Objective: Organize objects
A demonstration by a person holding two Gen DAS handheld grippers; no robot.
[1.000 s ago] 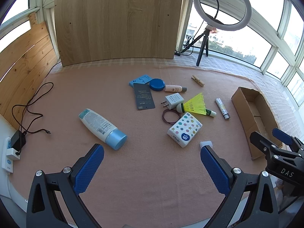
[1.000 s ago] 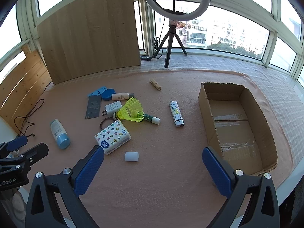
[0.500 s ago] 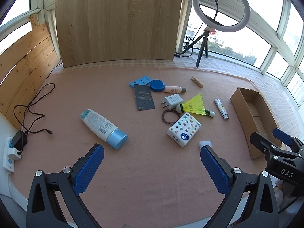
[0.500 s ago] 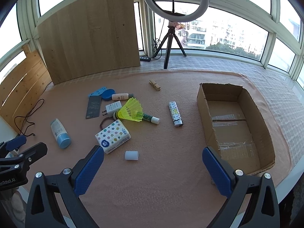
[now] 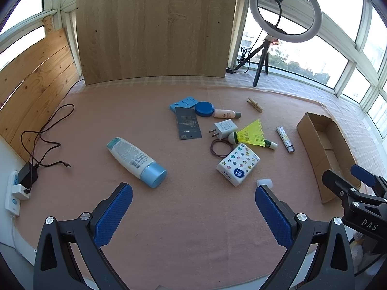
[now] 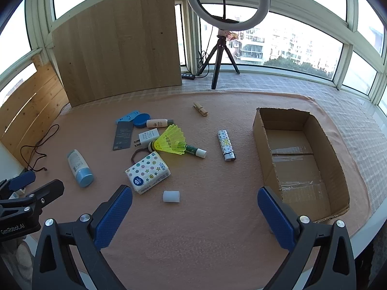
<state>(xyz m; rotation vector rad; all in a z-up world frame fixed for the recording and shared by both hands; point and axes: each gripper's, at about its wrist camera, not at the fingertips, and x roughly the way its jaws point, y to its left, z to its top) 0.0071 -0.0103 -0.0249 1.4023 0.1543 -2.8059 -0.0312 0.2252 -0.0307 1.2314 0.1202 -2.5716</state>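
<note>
Both pairs of jaws stand wide apart and hold nothing: our left gripper [image 5: 193,211] and our right gripper [image 6: 194,213] hover over the near, bare part of the pink mat [image 6: 193,241]. The things we are to tidy lie scattered ahead of us on that mat, and the cardboard box [image 6: 336,159] sits open and empty to the right, well apart from them. Nearest our right gripper is the small white cylinder [image 6: 171,196]; we judge it light and likely to roll, so we would close across its round sides. Just beyond lies the tissue pack [image 6: 147,171], soft and yielding, best pinched across its narrow width. The lotion bottle [image 5: 136,162] lies on its side near our left gripper; it looks the heaviest and its plastic smooth, so we would take it at mid-body, not by the blue cap. The yellow shuttlecock [image 6: 170,143] touches the white charger [image 6: 147,137]; its skirt looks fragile, so the cork end is the safer hold. The patterned lighter [image 6: 226,145] lies alone, stiff and slim, easy to grip across its width.
</note>
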